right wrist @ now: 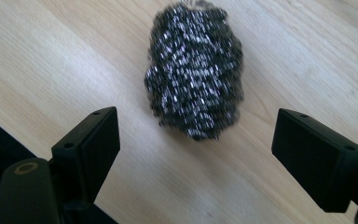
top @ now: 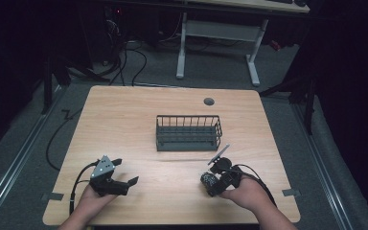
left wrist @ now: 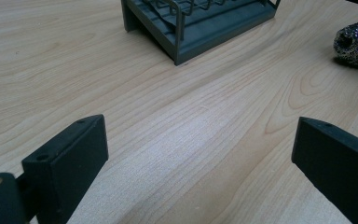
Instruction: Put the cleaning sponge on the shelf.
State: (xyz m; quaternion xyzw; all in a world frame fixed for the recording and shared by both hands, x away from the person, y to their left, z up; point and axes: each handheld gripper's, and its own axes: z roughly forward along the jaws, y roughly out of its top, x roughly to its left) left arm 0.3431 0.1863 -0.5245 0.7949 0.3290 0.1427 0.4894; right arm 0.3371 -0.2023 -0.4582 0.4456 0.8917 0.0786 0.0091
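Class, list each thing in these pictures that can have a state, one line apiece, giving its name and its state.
Left gripper: open, holding nothing, above bare table.
Right gripper: open, jaws either side of the scourer, not clamped.
Dark sparkly steel-wool scourer: lying loose on the table, ungripped.
Grey wire rack: upright mid-table, looks empty.
Light wooden table: flat.

A light wooden table (top: 124, 124) stands on a grey floor (top: 24, 143). Near the middle of the table sits a dark grey wire rack (top: 188, 132). A small round grey cap (top: 209, 101) sits in the table top beyond the rack. Black cables (top: 134, 62) lie on the floor behind the table. Farther back stands a desk with white legs (top: 181, 48).
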